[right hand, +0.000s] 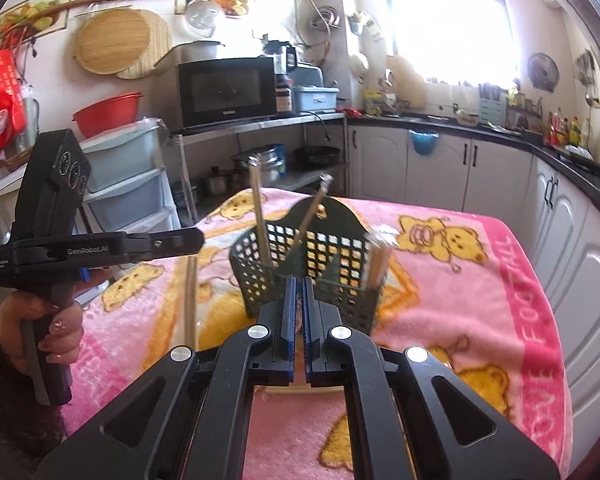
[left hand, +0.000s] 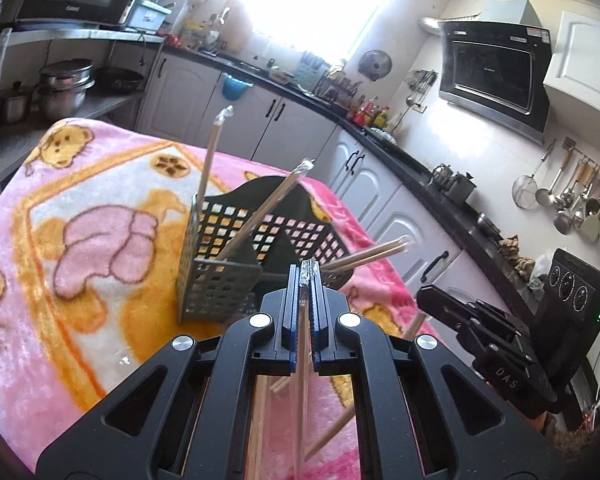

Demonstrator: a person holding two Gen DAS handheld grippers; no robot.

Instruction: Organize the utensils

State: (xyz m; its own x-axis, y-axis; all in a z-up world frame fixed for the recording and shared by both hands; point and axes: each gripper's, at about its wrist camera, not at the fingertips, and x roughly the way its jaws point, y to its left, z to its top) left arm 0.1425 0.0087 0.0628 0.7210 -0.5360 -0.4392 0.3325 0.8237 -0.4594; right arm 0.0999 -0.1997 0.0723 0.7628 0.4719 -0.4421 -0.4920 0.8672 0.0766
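- chopsticks in clear wrappers (left hand: 214,148) are stood leaning in the dark lattice holder (left hand: 220,288), which is set on the pink blanket (left hand: 100,240).
- one wrapped chopstick (left hand: 309,270) is clamped by the left gripper (left hand: 305,280) just before the holder.
- the right gripper (right hand: 298,292) is nearly closed near the holder; whether anything is held cannot be told.

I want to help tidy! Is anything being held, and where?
The left gripper pinches a wrapped chopstick pair near its top end. The right gripper looks shut; what it grips is unclear.
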